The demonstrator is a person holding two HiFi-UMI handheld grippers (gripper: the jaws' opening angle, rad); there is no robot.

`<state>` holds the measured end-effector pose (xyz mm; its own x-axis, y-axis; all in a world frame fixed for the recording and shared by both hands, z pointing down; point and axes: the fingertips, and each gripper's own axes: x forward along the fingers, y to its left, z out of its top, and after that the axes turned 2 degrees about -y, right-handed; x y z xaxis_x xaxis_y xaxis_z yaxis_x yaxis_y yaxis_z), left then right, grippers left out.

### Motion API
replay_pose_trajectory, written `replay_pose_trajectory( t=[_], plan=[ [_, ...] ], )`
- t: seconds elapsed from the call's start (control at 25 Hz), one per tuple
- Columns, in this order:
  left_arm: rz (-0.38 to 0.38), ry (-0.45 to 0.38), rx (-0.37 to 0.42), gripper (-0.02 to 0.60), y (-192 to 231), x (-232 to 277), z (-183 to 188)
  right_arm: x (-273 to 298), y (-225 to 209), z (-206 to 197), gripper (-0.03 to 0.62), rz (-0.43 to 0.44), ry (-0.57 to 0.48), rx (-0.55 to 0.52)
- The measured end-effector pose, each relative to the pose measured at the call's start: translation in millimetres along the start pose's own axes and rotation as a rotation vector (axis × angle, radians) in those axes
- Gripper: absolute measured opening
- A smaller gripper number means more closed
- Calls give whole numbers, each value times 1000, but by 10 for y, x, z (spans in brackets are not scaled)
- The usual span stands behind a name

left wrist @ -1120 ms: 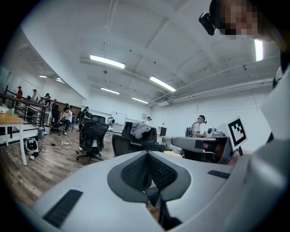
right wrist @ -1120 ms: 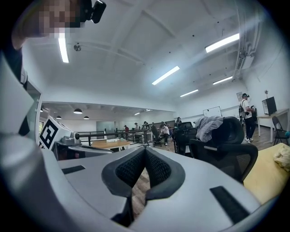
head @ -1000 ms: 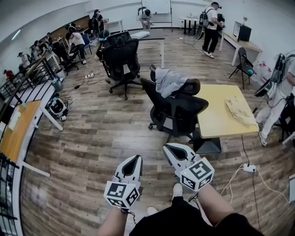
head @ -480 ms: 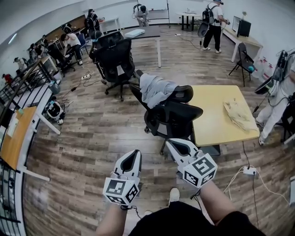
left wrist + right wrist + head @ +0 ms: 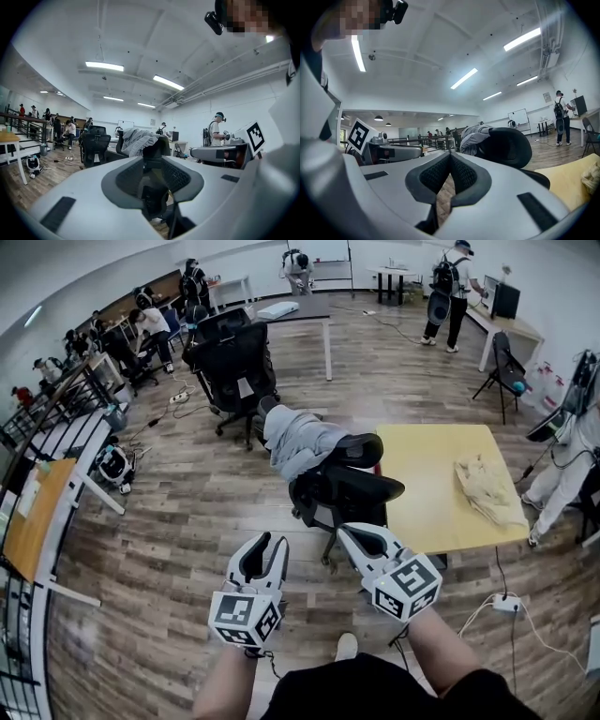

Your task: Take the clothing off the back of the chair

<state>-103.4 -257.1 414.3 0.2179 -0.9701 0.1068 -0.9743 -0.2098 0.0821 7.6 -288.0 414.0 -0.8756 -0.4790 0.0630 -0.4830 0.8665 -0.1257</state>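
Left gripper (image 5: pixel 270 545): my jaws have just been opening and now stand partly apart, with nothing between them.
Right gripper (image 5: pixel 349 534): my jaws are pressed together and empty.
Clothing (image 5: pixel 295 440): grey, draped over the back of the black chair (image 5: pixel 349 489), ahead of both grippers and untouched.
Chair: just beside the yellow worktop (image 5: pixel 427 465), which carries a crumpled pale cloth (image 5: pixel 487 489).
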Motion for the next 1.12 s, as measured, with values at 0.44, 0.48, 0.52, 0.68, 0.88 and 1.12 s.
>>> replay_pose_trajectory(
  t=[0.44, 0.48, 0.52, 0.68, 0.88, 1.12],
  plan=[
    [81, 6, 51, 295, -31, 426, 81, -118, -339, -9, 12, 38, 1, 7],
    [89, 5, 57, 303, -15, 455, 98, -125, -358, -7, 12, 38, 0, 7],
    [95, 4, 63, 312, -1, 490, 113, -135, -385, -6, 12, 36, -1, 7],
    [104, 12, 93, 342, 34, 662, 135, -190, -546, -24, 12, 12, 1, 11],
    [93, 27, 122, 357, 69, 883, 127, -215, -721, -54, 12, -26, 0, 24],
    [78, 42, 140, 368, 199, 1168, 100, -160, -849, -79, 12, -62, 6, 28]
  ],
)
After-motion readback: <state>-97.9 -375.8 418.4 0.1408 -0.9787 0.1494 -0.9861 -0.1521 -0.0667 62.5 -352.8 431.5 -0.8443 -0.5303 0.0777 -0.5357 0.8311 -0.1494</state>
